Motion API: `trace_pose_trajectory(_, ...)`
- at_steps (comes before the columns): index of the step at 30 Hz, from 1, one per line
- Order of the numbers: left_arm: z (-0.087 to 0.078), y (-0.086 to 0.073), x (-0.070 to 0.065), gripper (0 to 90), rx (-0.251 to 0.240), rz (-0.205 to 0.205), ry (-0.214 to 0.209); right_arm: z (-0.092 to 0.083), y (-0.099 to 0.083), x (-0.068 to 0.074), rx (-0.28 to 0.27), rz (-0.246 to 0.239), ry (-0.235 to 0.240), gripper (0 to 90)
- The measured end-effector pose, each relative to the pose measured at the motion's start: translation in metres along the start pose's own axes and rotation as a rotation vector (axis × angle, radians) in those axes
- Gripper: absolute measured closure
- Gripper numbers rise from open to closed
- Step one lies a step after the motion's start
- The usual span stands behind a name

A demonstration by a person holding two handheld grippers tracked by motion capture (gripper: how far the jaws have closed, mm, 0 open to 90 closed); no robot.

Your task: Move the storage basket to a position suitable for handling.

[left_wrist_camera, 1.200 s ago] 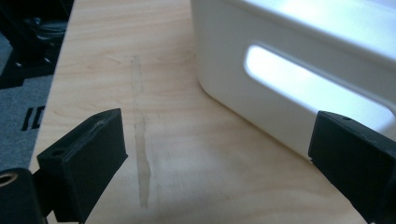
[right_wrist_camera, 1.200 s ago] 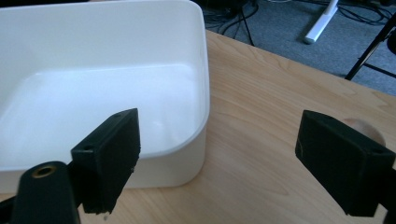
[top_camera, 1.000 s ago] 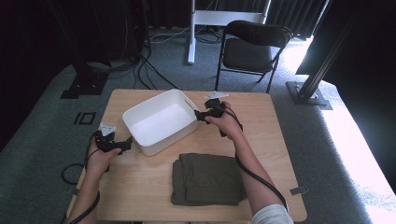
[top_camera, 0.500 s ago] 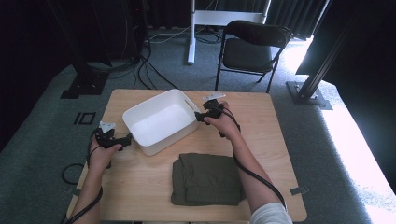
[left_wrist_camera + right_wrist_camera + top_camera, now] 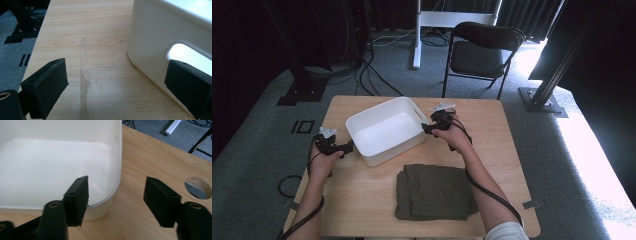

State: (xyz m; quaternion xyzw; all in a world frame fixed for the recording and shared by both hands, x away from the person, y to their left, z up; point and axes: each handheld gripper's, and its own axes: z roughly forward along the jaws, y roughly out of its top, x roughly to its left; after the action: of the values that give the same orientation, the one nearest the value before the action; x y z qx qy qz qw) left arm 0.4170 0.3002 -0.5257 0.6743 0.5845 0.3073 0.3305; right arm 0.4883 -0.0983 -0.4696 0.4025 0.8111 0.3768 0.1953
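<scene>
Left tool jaws apart; right tool jaws closing.

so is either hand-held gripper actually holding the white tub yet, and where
Nothing is held yet. The right hand-held gripper straddles the white tub's corner rim, jaws closing but not yet pressing it. The left hand-held gripper stands open at the handle slot.

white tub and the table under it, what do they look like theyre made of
The white tub looks like moulded plastic: smooth, slightly glossy walls, rounded corners and a cut-out handle slot that light shines through. The table looks like light wood or a wood-look laminate, matt, with grain and knot patterns plain in the left gripper view; which of the two cannot be told.
</scene>
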Motion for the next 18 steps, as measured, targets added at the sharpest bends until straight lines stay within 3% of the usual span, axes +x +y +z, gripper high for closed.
trace_pose_trajectory(3, 0.002, 0.003, -0.002, 5.5, -0.005, -0.007, -0.002, -0.004, -0.002, 0.003, 0.001, -0.031, 0.012, 43.3)
trace_pose_trajectory(14, 0.013, 0.013, -0.012, 6.4, 0.011, 0.008, 0.000, -0.016, -0.017, 0.008, 0.011, -0.059, 0.040, 47.2)
trace_pose_trajectory(18, 0.015, 0.014, -0.013, 6.4, 0.013, 0.007, 0.004, -0.020, -0.021, 0.005, 0.009, -0.038, 0.051, 47.2)
